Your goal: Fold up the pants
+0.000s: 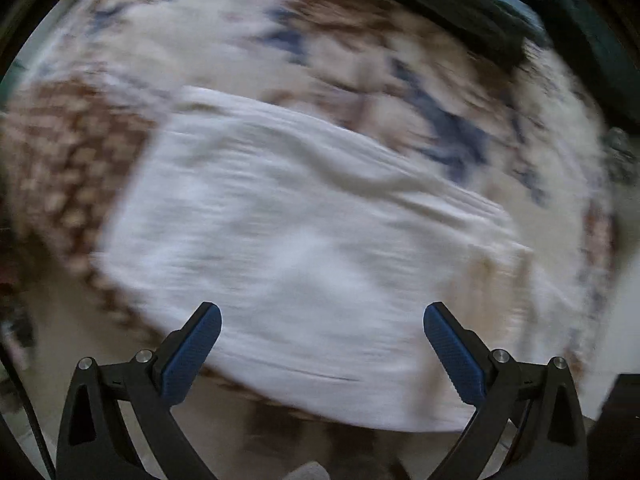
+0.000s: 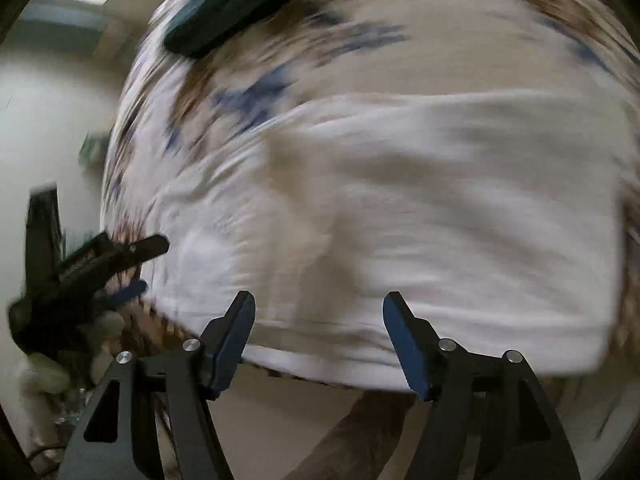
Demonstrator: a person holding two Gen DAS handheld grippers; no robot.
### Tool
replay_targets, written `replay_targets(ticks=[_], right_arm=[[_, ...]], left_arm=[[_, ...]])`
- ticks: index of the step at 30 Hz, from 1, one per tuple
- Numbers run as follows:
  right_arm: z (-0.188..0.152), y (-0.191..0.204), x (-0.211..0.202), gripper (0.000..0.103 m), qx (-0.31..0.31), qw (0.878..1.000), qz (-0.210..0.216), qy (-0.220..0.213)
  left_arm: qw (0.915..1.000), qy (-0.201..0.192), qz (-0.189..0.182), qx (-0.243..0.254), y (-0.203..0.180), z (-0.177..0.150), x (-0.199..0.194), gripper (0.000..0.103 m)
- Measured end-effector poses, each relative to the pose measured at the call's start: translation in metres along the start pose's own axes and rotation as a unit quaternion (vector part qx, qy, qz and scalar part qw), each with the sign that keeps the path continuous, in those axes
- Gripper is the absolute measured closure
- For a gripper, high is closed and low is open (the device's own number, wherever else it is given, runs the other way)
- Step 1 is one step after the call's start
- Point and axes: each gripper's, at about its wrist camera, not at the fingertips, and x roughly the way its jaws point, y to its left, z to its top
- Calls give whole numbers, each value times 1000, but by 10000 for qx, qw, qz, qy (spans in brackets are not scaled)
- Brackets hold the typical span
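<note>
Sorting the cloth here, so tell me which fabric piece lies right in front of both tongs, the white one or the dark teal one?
The white pants, lying on the patterned bedspread; the dark teal fabric sits at the far edge.

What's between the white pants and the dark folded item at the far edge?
Only patterned bedspread, brown and blue on cream, separates the white pants from the dark folded item; both wrist views show this despite blur.

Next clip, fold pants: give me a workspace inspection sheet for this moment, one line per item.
Surface: bedspread patterned brown, blue and cream; both views motion-blurred.
Job's things: white pants lying in a rectangular bundle on the bedspread, wrinkled; fold count unclear.
Clutter: dark teal item at the far edge of the bedspread.
Grippers: left claw open, empty; right claw open, empty, at the pants' near edge.
Cables: dark cord at the left wrist view's edge.
Surroundings: pale wall.
</note>
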Motion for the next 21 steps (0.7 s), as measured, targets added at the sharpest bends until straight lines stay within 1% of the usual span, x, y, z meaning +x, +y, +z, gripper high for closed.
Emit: replay_targets(ticks=[2, 4, 5, 7, 8, 9, 10, 11, 12, 14, 15, 16, 18, 21], right_arm=[[3, -33, -12, 34, 477, 9985, -274, -83], [7, -67, -20, 34, 895, 9948, -459, -156], [10, -79, -23, 34, 1032, 9933, -490, -197], [15, -99, -26, 34, 1216, 9907, -566, -249], [15, -105, -27, 34, 1247, 9899, -624, -275], [16, -107, -25, 34, 1252, 9896, -644, -293], [16, -110, -24, 34, 1254, 9894, -666, -307], [16, -112, -23, 34, 1245, 9891, -722, -308], [18, -116, -22, 34, 1243, 9888, -767, -305], [19, -121, -19, 34, 1241, 9881, -869, -245], [27, -126, -19, 34, 1270, 9878, -876, -219], [27, -128, -17, 34, 1282, 9877, -882, -180], [28, -130, -13, 34, 1259, 9875, -946, -111], [27, -131, -12, 34, 1253, 9877, -935, -43]], left_arm=[[9985, 279, -444, 147, -22, -1, 14, 0], [9954, 562, -734, 232, -45, -3, 30, 0], [9942, 687, -773, 306, -55, -5, 40, 0], [9934, 842, -577, 514, -74, -7, 59, 0], [9928, 862, -513, 661, -81, -9, 67, 2], [9922, 820, -397, 845, -88, -11, 72, 14], [9916, 697, -327, 1040, -95, -13, 72, 29], [9901, 521, -262, 1280, -102, -16, 71, 77], [9881, 489, -297, 1427, -107, -21, 71, 90], [9886, 349, -270, 1437, -105, -26, 62, 94], [9889, 285, -285, 1431, -103, -27, 57, 94], [9894, 264, -259, 1401, -99, -30, 52, 94], [9908, 371, -228, 1281, -92, -31, 54, 94], [9928, 619, -239, 1000, -78, -33, 70, 93]])
